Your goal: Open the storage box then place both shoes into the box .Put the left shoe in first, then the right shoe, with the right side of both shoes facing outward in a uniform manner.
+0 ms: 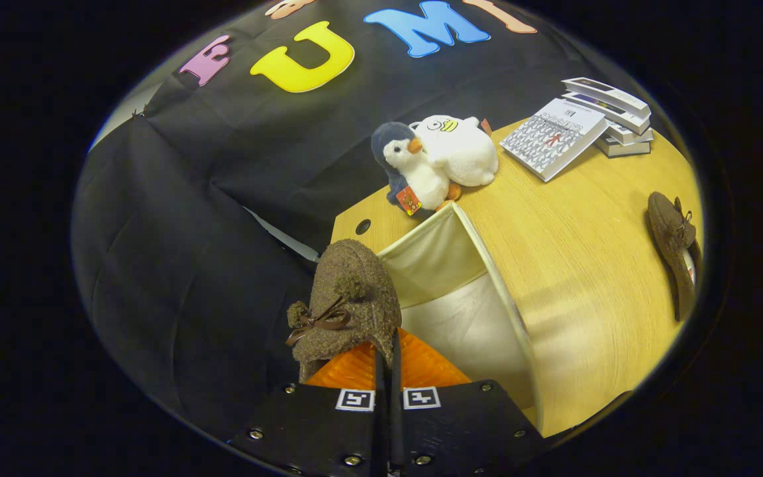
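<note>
Gripper view: the tool (387,371) is closed tight on a brown shoe (348,298), held up just left of the open box (481,311) on the worktop (580,245). The other shoe (673,245) lies far right. Judging from this, carry the held shoe right over the opening, keep its toe level, and lower it well inside before letting go.

jaws clamp brown shoe (345,301) | above open box (467,291) | second shoe (673,248) on table (580,218)
</note>
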### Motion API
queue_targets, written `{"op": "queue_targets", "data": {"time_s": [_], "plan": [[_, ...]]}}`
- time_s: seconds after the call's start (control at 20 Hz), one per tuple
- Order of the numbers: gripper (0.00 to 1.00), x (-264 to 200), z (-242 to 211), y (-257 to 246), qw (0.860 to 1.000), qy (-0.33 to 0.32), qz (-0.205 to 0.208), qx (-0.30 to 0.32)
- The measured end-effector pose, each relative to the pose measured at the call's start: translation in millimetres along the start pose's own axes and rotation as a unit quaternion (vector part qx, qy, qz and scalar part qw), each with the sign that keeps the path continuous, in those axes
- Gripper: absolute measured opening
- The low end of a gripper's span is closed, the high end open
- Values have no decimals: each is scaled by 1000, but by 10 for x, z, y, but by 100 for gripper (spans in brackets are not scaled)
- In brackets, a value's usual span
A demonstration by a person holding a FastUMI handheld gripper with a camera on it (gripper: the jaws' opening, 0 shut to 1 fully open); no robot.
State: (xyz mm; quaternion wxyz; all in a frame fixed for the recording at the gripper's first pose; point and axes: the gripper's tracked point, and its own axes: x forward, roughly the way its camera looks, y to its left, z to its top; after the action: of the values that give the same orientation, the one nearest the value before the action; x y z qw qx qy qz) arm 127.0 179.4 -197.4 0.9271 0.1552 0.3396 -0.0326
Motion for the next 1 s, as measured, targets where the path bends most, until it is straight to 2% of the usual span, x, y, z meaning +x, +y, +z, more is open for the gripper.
{"op": "queue_targets", "data": {"time_s": [0.3,0.4,0.5,0.55,0.6,0.65,0.7,0.8,1.0], "plan": [[2,120,-195,-2,999,13,-13,-28],[2,121,-224,51,999,17,-4,-39],[9,45,-187,183,997,13,16,-69],[17,66,-167,240,996,6,26,-86],[29,1,-178,261,994,7,28,-108],[58,-20,-212,230,990,13,18,-140],[67,-80,-214,261,986,8,23,-165],[96,-176,-126,395,983,-17,47,-175],[98,-459,121,316,980,-39,48,-189]]}}
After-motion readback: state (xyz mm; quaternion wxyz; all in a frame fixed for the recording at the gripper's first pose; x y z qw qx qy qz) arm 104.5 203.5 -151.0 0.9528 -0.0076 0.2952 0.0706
